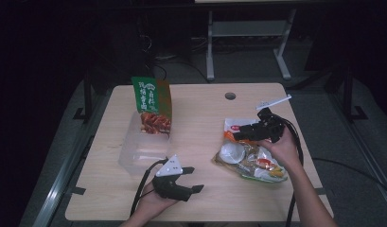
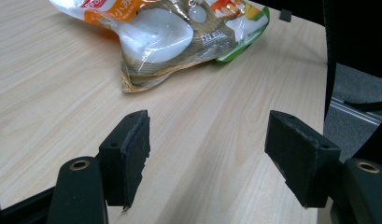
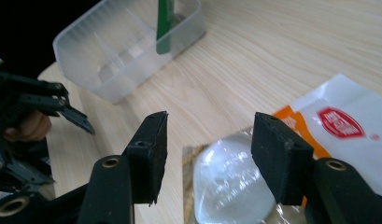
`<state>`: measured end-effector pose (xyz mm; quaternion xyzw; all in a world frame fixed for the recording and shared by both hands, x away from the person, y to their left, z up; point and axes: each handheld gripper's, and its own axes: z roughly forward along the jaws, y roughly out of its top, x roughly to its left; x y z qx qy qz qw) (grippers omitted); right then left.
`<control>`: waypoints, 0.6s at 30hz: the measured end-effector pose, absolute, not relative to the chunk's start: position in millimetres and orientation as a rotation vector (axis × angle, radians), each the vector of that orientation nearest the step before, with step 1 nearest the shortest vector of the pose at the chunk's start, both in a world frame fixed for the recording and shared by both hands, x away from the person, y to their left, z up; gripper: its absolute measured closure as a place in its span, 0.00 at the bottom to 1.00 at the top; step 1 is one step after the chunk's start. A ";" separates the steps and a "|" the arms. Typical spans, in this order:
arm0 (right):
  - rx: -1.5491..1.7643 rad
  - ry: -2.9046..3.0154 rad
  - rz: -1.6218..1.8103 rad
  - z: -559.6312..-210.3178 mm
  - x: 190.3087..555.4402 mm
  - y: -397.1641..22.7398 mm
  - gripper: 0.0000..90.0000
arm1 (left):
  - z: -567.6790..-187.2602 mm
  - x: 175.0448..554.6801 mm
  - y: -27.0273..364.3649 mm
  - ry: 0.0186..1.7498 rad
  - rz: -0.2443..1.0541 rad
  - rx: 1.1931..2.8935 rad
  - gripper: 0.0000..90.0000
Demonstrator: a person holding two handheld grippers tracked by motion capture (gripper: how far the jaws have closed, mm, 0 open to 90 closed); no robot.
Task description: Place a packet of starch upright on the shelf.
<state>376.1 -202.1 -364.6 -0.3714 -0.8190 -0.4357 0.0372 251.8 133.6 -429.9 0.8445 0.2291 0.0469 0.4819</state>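
Item: snack bag (image 1: 250, 158), lying flat on the wooden table (image 1: 200, 118), well to the right of the clear plastic tub (image 1: 139, 149) that holds an upright green pouch (image 1: 152, 105). Right gripper (image 1: 239, 135): jaws wide, empty, poised over the bag's near-tub edge. Left gripper (image 1: 193, 178): jaws wide, empty, low over bare table just in front of the tub, pointing toward the bag.

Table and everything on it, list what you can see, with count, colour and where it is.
table: one, light wood, centre of the high view
tub: one, clear plastic, left part of table
green packet: one, green and red, standing in the tub's far end
snack bag: one, white, orange and clear, right part of table
table legs: white, on the floor beyond
left claw: one, black, open, near edge, apart from the bag
right claw: one, black, open, over the snack bag
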 end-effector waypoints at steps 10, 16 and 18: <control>-1.193 -2.492 -1.365 -375.3 363.5 -225.0 0.50 | -427.4 252.0 136.7 0.556 0.126 2.058 0.34; -1.192 -2.479 -1.385 -379.7 357.0 -236.5 0.50 | -427.9 252.1 136.5 0.559 0.120 2.062 0.34; -1.205 -2.477 -1.393 -380.5 354.6 -239.6 0.50 | -428.1 252.1 136.3 0.558 0.119 2.064 0.34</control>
